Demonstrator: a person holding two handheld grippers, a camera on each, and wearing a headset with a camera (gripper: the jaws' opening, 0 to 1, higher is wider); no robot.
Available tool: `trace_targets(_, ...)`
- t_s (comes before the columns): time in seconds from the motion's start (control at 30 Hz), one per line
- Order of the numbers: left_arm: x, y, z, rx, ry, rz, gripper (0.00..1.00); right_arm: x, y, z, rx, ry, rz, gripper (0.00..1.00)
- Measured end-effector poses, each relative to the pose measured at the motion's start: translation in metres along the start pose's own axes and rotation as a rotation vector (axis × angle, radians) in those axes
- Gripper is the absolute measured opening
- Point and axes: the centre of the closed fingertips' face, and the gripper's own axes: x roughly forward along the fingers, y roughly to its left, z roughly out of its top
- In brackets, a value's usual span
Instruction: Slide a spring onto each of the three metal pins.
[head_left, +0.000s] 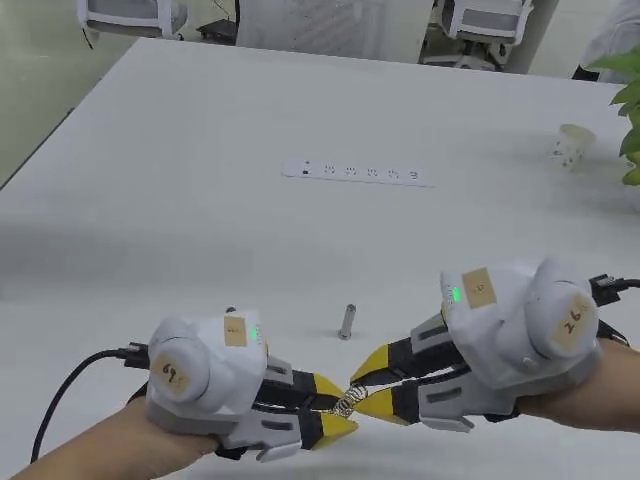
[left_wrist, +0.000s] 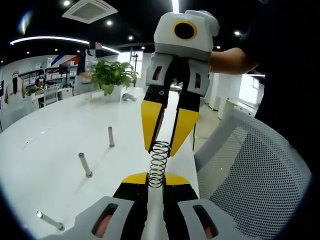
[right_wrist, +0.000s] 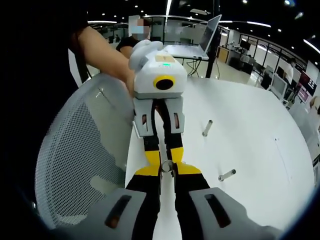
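a thin steel coil spring (head_left: 345, 402) at lower centre spans both tools. the left gripper (head_left: 340, 408) pinches one end and the right gripper (head_left: 358, 390) nips the other, both sets of jaws nearly closed on it. a metal pin (head_left: 347, 321) stands just above on the white table (head_left: 200, 200). stickers (head_left: 172, 375) read 69 and 26.

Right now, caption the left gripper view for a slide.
One spring held between left gripper and right gripper over the table, three bare pins nearby.
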Motion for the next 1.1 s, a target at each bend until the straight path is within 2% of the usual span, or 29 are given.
trace_targets(0.53,-0.0010,-0.0020,-0.0007,0.008,0.010,0.001,0.02,0.0043,0.0015,0.0039,0.035,-0.039,-0.010,0.07)
trace_targets(0.87,-0.0004,-0.0039,0.0020,0.002,-0.002,0.000,0.02,0.0059,-0.0001,0.0089,0.097,-0.096,-0.024,0.07)
trace_targets(1.1,-0.0013,-0.0050,0.0019,-0.005,0.003,-0.001,0.02,0.0059,0.0008,0.0087,0.091,-0.106,-0.023,0.07)
